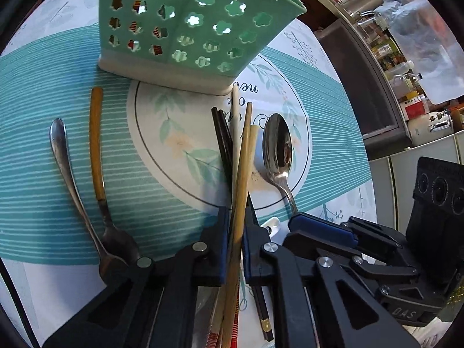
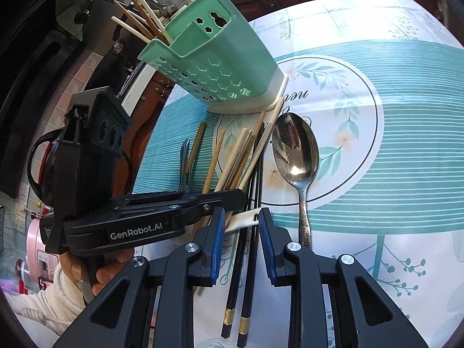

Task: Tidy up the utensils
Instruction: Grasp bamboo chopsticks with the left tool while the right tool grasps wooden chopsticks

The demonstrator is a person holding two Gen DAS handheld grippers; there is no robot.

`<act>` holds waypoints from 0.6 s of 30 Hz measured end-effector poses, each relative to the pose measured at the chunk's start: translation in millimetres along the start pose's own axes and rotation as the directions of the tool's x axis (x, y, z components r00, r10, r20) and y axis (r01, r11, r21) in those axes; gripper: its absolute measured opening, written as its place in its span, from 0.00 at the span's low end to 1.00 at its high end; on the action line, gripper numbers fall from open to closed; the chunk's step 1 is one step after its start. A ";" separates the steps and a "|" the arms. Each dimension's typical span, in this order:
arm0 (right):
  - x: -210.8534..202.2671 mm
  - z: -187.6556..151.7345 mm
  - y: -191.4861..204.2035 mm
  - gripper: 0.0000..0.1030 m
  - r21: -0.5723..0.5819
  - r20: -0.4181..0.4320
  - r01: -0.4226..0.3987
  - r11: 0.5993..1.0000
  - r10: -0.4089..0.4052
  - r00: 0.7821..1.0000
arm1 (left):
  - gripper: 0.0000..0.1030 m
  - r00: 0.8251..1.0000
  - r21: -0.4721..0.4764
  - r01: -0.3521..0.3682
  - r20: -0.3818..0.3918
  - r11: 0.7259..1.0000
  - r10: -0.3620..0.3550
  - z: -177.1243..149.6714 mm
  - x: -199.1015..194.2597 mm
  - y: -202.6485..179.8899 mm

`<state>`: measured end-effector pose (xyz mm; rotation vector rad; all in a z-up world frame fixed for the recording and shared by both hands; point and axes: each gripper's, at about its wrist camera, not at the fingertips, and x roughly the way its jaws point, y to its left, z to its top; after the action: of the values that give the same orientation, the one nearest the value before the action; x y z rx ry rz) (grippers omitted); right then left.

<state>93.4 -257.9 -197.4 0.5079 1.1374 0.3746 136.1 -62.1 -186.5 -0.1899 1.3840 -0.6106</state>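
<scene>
A green perforated utensil holder (image 1: 185,26) stands on the patterned tablecloth; it also shows in the right wrist view (image 2: 220,58) with several chopsticks (image 2: 139,14) in it. My left gripper (image 1: 234,226) is shut on a wooden chopstick (image 1: 243,174) from a pile of black, white and wooden chopsticks (image 2: 243,156). My right gripper (image 2: 241,220) is open over two black chopsticks (image 2: 249,261), low above the cloth. A large steel spoon (image 2: 295,150) lies right of the pile; it also shows in the left wrist view (image 1: 277,148).
A steel spoon (image 1: 66,168) and a wooden-handled spoon (image 1: 97,150) lie on the left of the cloth. Kitchen counter with jars and bottles (image 1: 406,87) sits beyond the table edge. An appliance (image 2: 37,249) stands at the left.
</scene>
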 end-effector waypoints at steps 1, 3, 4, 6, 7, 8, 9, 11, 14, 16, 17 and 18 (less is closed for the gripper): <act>1.2 0.7 0.9 0.25 -0.003 -0.003 -0.001 1.000 0.000 1.000 | 0.05 1.000 -0.005 0.005 0.002 1.000 -0.005 -2.1 -1.2 1.3; 4.6 1.5 2.9 0.25 -0.007 -0.009 -0.008 1.000 0.007 1.000 | 0.05 1.000 -0.014 0.020 0.011 1.000 -0.019 -6.3 -5.4 4.9; 5.8 2.2 4.1 0.25 -0.010 -0.011 -0.012 1.000 0.012 1.000 | 0.04 0.999 -0.019 0.026 0.019 0.999 -0.026 -8.1 -7.5 6.9; 9.2 3.5 6.7 0.25 -0.009 -0.015 -0.021 1.000 0.021 1.000 | 0.04 0.999 -0.033 0.028 0.034 0.999 -0.027 -10.6 -11.5 11.4; 10.7 4.6 7.2 0.25 -0.007 -0.016 -0.028 1.000 0.028 0.999 | 0.04 0.999 -0.038 0.027 0.039 0.999 -0.025 -11.3 -13.8 14.0; 12.5 5.9 7.8 0.25 -0.003 -0.019 -0.037 0.999 0.037 0.999 | 0.03 0.999 -0.048 0.028 0.047 0.998 -0.025 -11.3 -16.1 16.6; 14.0 6.8 8.2 0.25 0.000 -0.022 -0.042 0.999 0.042 0.999 | 0.03 0.998 -0.055 0.031 0.053 0.998 -0.028 -11.9 -17.8 18.4; 17.6 8.7 8.3 0.25 0.005 -0.027 -0.054 0.999 0.055 0.998 | 0.03 0.997 -0.060 0.043 0.063 0.997 -0.039 -12.7 -21.0 20.4; 24.3 12.5 8.0 0.25 0.025 -0.042 -0.073 0.997 0.074 0.996 | 0.03 0.994 -0.049 0.060 0.090 0.997 -0.056 -15.5 -28.9 19.6; 26.2 15.2 8.3 0.25 0.034 -0.050 -0.089 0.995 0.091 0.995 | 0.03 0.991 -0.036 0.074 0.114 0.997 -0.069 -18.2 -36.8 17.8; 27.1 16.6 9.0 0.25 0.037 -0.050 -0.100 0.994 0.102 0.994 | 0.03 0.989 -0.031 0.079 0.125 0.996 -0.075 -19.4 -41.1 18.0; 28.0 17.8 9.4 0.25 0.040 -0.051 -0.108 0.993 0.110 0.993 | 0.03 0.988 -0.027 0.084 0.135 0.996 -0.080 -20.2 -44.4 17.7</act>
<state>120.2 -238.7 -207.6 0.5968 1.1731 0.4645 119.3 -20.4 -160.7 -0.3103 1.2615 -0.6321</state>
